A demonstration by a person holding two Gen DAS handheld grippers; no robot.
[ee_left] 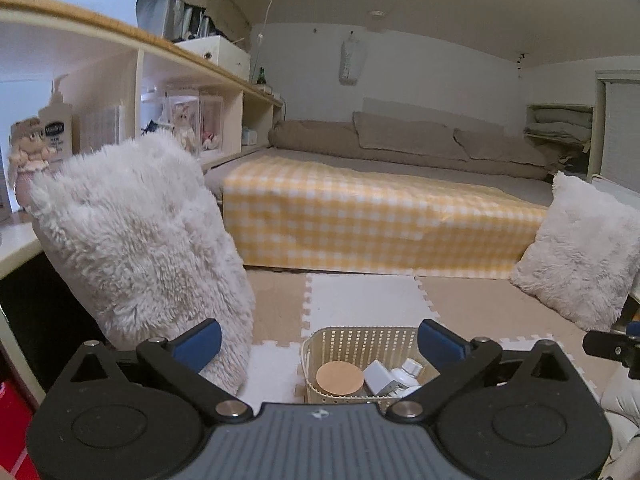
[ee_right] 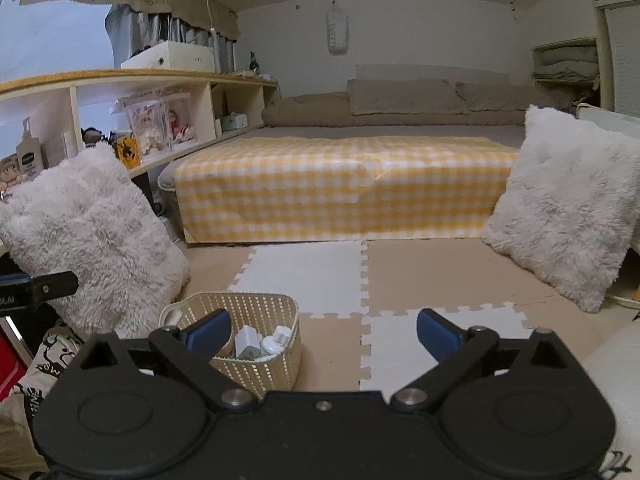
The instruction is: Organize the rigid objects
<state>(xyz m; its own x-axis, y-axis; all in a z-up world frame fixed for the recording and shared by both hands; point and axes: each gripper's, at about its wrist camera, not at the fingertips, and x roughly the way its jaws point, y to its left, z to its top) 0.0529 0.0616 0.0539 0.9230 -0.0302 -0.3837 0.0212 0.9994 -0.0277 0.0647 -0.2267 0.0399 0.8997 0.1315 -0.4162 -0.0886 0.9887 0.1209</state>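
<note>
Jaws wide apart on both left gripper (ee_left: pixel 319 344) and right gripper (ee_right: pixel 324 334), holding nothing. Basket (ee_right: pixel 256 308) sits near on floor mat (ee_right: pixel 420 272), containing wooden-lidded jar (ee_left: pixel 340 377), probably chargers (ee_left: pixel 390 378).

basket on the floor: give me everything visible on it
The basket is cream, plastic-looking, with perforated lattice walls and a rounded rim. It stands upright on the foam puzzle mat, next to the fluffy white pillow. Inside lie a round tan lid, a white charger block and a small white bottle. Neither gripper touches it.
</note>
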